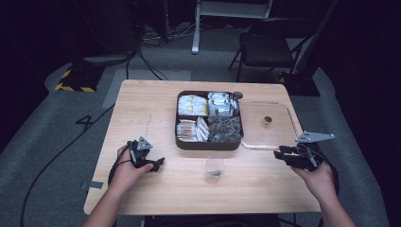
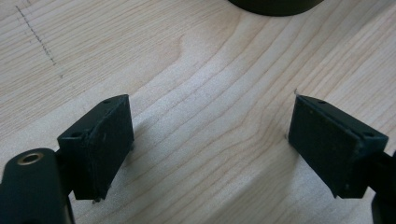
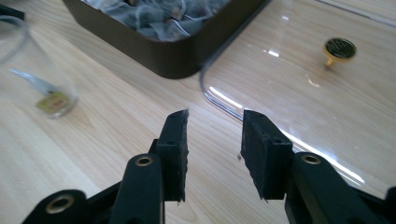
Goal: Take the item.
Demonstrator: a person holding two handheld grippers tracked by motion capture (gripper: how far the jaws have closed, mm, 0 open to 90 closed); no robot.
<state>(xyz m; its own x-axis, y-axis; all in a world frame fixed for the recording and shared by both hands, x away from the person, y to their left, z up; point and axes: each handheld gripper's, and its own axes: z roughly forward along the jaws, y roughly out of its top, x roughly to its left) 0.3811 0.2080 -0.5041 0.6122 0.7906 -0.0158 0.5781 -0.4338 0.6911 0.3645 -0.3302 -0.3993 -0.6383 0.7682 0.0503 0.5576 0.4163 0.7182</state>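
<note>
With both grippers' jaws open and empty, we judge the right gripper [image 3: 212,154] should slide level toward the clear flat plastic lid [image 3: 299,88] at one o'clock, beside the dark brown compartmented tea-bag box [image 1: 208,120], while the left gripper [image 2: 210,149] rests on the pale wooden table [image 1: 156,109].

The table [image 1: 156,104] is pale wood with a plain grain and a smooth, matt face. On it the dark brown box [image 1: 208,143] looks matt, its packets [image 1: 193,105] shiny like foil or paper wrap. Just beside the box lies a clear, glossy lid [image 3: 289,79], plastic or glass, with a brass-coloured metal knob [image 3: 339,49]. Near the box's front stands a clear cup [image 1: 214,169]. Each hand-held gripper [image 2: 210,149] is matt black plastic, its pads [image 3: 173,154] slightly rough.
</note>
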